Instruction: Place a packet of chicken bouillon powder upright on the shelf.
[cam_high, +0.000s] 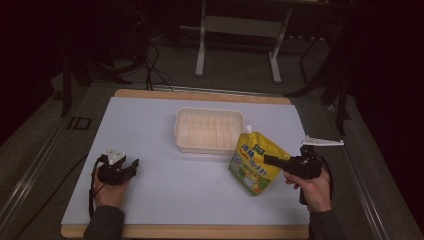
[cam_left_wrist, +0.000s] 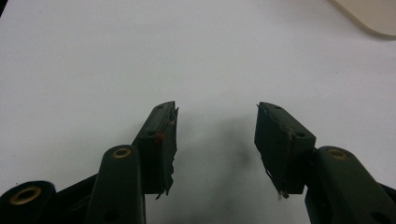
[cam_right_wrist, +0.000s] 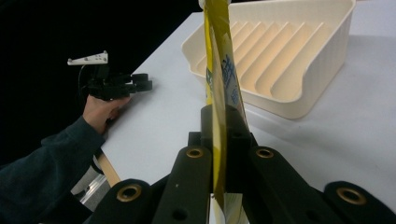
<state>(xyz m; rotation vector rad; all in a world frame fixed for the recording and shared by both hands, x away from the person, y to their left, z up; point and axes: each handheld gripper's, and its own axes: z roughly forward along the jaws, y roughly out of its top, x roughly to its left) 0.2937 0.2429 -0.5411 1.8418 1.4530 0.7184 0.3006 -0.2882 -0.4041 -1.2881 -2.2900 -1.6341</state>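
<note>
Step in hand, as I read it: carrying the pouch (cam_high: 255, 165) to the tray (cam_high: 209, 130). Your right hand-held gripper (cam_high: 272, 160) is clamped on the pouch's right edge; in the right gripper view the jaws pinch the yellow film (cam_right_wrist: 219, 116) edge-on between them. The pouch sits at about 4 o'clock of the tray, just beside its near right corner, spout end toward the tray; I can't tell if its bottom touches the tabletop (cam_high: 165, 185).

Your left hand-held gripper (cam_high: 131, 167) rests on the tabletop at 8 o'clock of the tray, well apart from it, jaws spread, nothing between them (cam_left_wrist: 217, 135).

Next move likely calls for: lift the pouch clear of the tray wall, swing it toward 10 o'clock over the ribbed floor (cam_right_wrist: 280, 51), lower, then release. Keep the grip firm, since the pouch looks floppy.
</note>
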